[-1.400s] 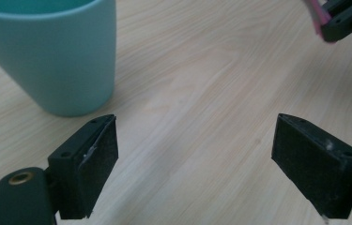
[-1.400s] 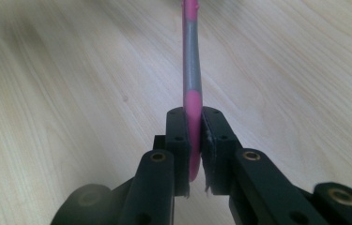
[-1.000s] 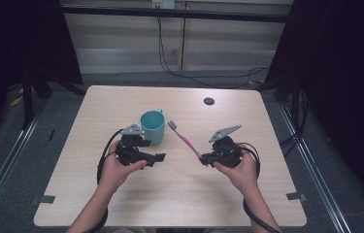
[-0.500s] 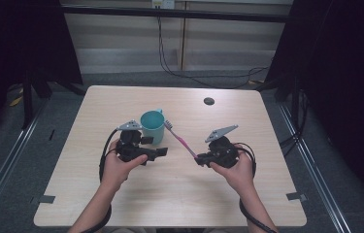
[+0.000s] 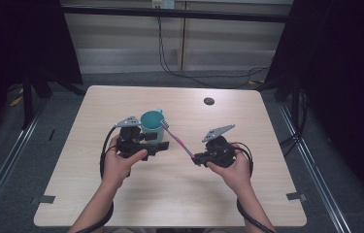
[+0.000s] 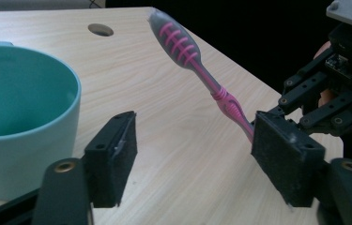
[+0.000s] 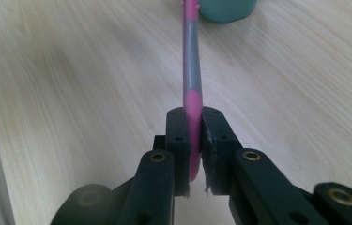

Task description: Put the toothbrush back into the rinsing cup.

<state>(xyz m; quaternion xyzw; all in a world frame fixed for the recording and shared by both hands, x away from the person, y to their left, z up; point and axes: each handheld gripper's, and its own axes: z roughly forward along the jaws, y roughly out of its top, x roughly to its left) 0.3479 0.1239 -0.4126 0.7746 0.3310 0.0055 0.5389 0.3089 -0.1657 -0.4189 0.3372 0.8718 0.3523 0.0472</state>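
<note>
Right gripper view: toothbrush [image 7: 191, 93] handle clamped in right gripper [image 7: 193, 150].

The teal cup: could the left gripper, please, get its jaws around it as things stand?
Probably yes: the left gripper is open right beside the teal cup, with nothing between. The toothbrush, clamped in the right gripper, crosses nearby.

On my feed I see the bench [image 5: 170, 194], a pale wood-grain top with rounded corners. 1 round dark hole [image 5: 209, 101] sits near its far edge, right of centre. 2 grey tape patches lie on the floor by the near corners, left [image 5: 46, 199] and right [image 5: 294, 196]. Beyond the bench, black cables [image 5: 194, 73] hang down a light wall panel and trail over the floor.
</note>
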